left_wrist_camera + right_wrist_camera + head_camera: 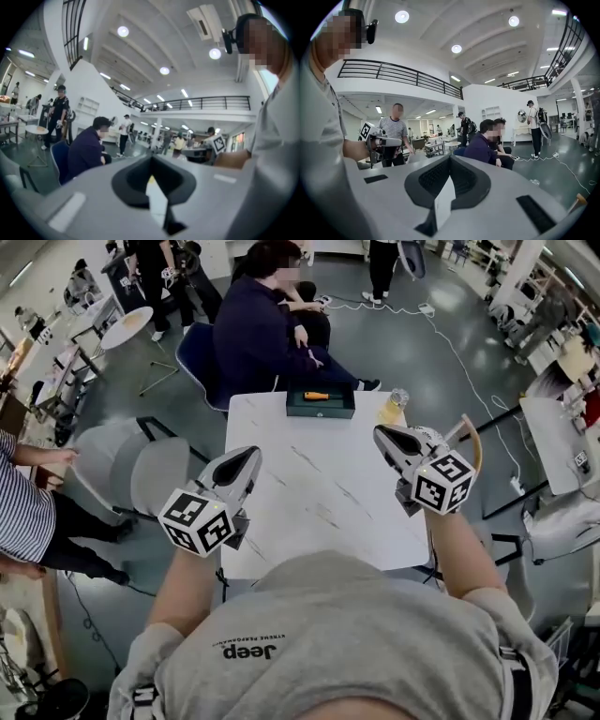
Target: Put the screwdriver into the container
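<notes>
Occupying most of the head view, a white, faintly veined rectangular table [319,493] is standing in front of the person, bare across its near half.

A dark green, shallow rectangular container [321,412] is sitting at the table's far edge, well apart from both grippers. A small clear glass [395,405] is standing just beside it to the right.

The left gripper [251,457], grey with a marker cube, is hovering above the near left edge of the table. It is pointing forward with its forearm drawn in close to the body. Its jaws are meeting at the tips and gripping nothing.

The right gripper [380,434], its mirror, is hanging over the near right edge. Its jaws are likewise pressed together and empty.

An orange-handled screwdriver [317,395] is lying flat inside the container, along its length.

Judgement: the placing step is looking complete, with both grippers resting back. The next move is calling for little beyond keeping both grippers clear of the container.
</notes>
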Available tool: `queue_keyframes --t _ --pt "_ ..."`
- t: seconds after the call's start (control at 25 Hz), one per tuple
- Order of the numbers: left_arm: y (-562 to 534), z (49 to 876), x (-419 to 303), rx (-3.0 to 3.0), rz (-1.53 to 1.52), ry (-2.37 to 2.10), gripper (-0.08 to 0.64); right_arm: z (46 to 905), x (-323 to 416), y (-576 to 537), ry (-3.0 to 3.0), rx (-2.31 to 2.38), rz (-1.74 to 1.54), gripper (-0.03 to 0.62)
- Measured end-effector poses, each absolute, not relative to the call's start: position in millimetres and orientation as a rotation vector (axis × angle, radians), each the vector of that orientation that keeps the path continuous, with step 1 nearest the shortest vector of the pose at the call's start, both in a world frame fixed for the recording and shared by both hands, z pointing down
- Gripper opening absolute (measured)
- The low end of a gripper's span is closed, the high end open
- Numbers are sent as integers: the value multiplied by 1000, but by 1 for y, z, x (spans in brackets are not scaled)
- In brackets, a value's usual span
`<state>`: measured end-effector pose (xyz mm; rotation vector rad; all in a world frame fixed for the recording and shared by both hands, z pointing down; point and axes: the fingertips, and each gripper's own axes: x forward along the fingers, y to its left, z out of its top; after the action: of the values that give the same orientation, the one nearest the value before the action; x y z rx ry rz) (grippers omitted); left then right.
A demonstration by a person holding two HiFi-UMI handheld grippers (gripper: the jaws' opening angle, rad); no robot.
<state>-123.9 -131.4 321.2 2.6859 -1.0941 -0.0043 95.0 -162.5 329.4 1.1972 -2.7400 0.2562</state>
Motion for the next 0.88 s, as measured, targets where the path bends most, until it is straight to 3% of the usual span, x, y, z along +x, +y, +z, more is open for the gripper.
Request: queue_keyframes --t 0.48,0.88 --pt "-67 282 -47 2700 1 -1175 5 313 154 -82 -2819 1119 260 9" --pt "-68 282 -84 2745 -7 -1094 5 312 128 -68 -2793 1243 278 9"
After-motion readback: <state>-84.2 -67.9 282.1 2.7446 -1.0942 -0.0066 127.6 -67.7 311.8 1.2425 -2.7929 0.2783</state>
